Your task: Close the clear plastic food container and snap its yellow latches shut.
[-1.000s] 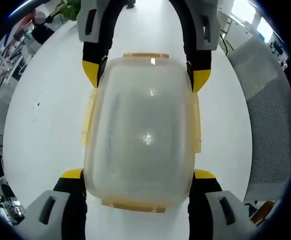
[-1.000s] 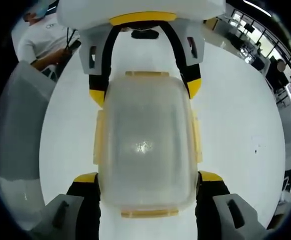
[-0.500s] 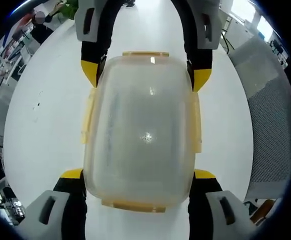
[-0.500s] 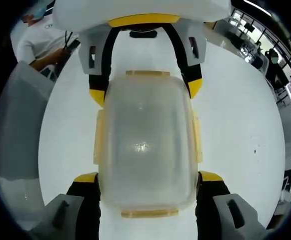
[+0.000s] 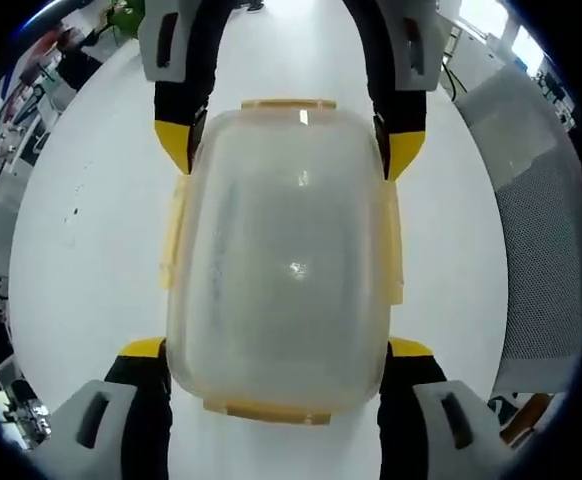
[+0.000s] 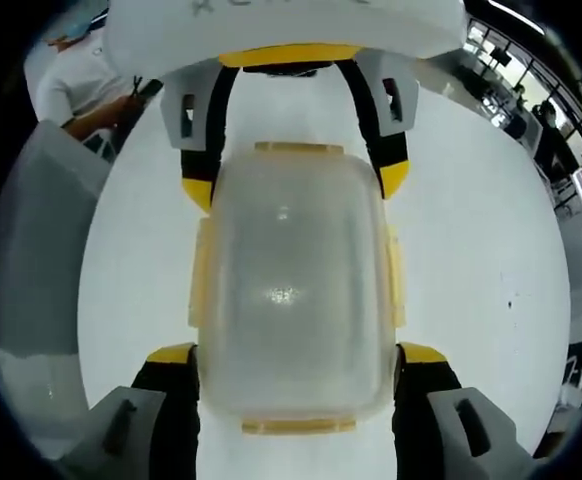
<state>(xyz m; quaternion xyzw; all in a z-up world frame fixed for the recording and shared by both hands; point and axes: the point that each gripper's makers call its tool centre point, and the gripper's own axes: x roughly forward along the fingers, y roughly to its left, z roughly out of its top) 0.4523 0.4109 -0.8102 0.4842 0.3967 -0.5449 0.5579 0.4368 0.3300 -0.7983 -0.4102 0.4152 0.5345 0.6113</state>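
Risk: both grippers pinch the clear container (image 5: 281,270) from opposite ends with its lid on, so uneven squeeze could skew the lid, flex the smooth walls and let the box slip or pop out onto the white bench (image 5: 81,260) before the yellow latches (image 5: 176,245) are pressed home. Left gripper (image 5: 276,350) jaws wide, closed against the near end's sides; right gripper (image 6: 296,355) likewise on the opposite end. Container lies between them on the bench.

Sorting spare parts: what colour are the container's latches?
Yellow latches on the clear container, best in left gripper view.
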